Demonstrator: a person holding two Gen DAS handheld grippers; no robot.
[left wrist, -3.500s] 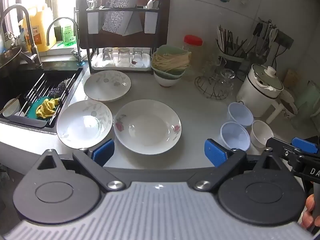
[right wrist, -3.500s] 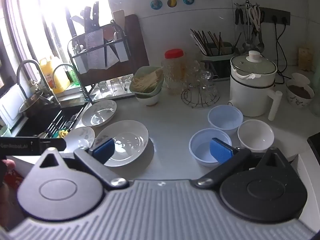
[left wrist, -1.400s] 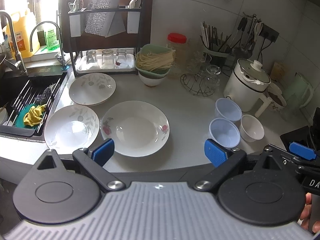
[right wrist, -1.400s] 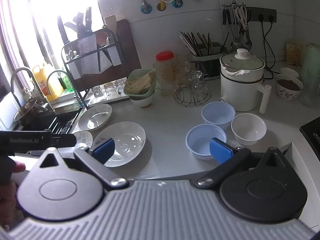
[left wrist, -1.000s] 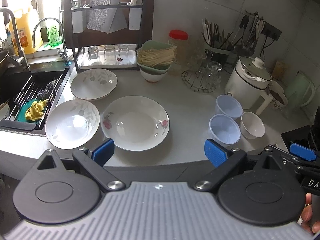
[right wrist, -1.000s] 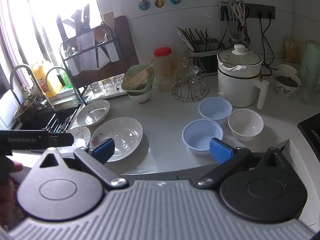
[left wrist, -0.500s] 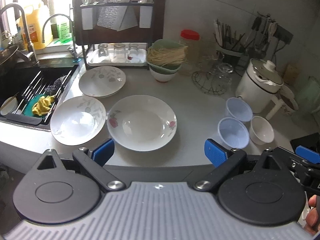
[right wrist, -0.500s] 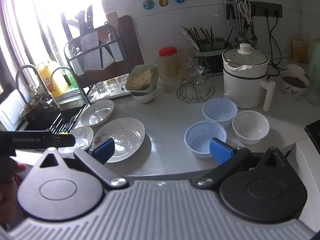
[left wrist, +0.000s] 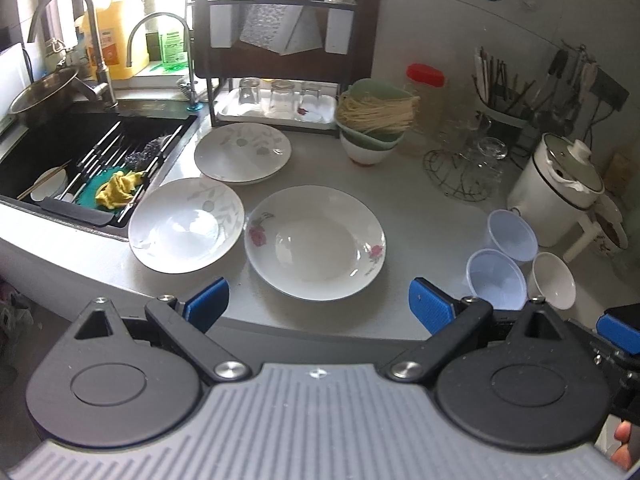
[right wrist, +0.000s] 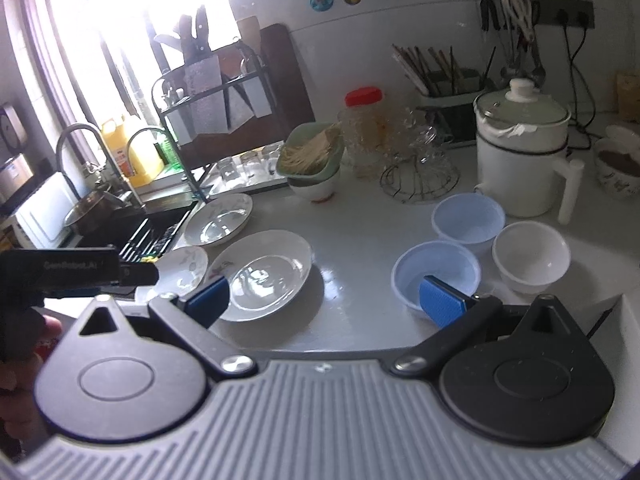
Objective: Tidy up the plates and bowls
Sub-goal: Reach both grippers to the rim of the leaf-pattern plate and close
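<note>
both grippers are drifting closer over the counter, left gripper and right gripper hanging with jaws wide, empty. three plates are lying left, bowls right (glazed, slippery, breakable): pinching a rim is looking safest.

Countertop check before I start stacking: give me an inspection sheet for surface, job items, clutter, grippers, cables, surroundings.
Surface: grey counter, bare between the plates and the bowls.
Job's things: three plates lie apart: rose plate, leaf plate, back plate. Two blue bowls and a white bowl sit clustered, none stacked.
Clutter: noodle bowl stack, red-lidded jar, wire basket, white pot.
Grippers: left gripper and right gripper both open, empty, above the counter's near edge.
Cables: cords at the wall sockets, clear of the work.
Surroundings: sink at left, dish rack behind.
</note>
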